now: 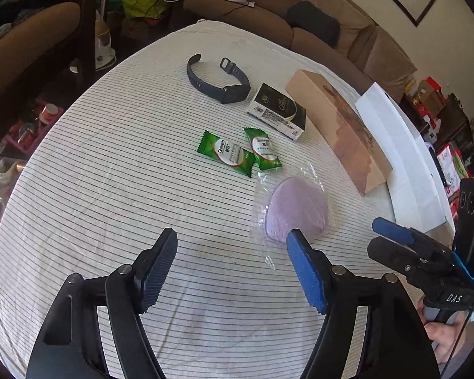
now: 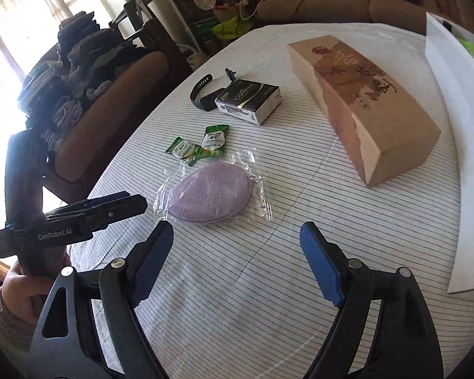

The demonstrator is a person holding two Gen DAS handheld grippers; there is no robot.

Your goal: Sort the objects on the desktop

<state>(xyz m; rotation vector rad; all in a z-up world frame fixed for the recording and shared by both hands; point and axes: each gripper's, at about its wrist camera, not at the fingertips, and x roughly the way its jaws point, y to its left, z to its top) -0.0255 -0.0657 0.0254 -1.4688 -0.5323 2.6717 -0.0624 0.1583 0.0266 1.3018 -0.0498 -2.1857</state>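
A purple sponge (image 1: 297, 208) (image 2: 211, 192) in a clear wrapper lies on the striped tablecloth (image 1: 110, 158). Beyond it are two green sachets (image 1: 227, 153) (image 2: 181, 148), a black wristband (image 1: 218, 79) (image 2: 202, 94) and a small black-and-white box (image 1: 279, 110) (image 2: 249, 101). My left gripper (image 1: 233, 237) hangs open over the cloth, its right finger just in front of the sponge's near edge. My right gripper (image 2: 236, 227) is open too, with bare cloth between its fingers and the sponge just beyond its left finger. Neither holds anything.
A long brown cardboard box (image 1: 338, 129) (image 2: 363, 101) lies to the right of the small items. A white open box (image 1: 401, 158) (image 2: 458, 126) runs along the table's right edge. A brown sofa (image 1: 268, 15) and cluttered chairs surround the table. A hand (image 2: 19, 287) grips the left handle.
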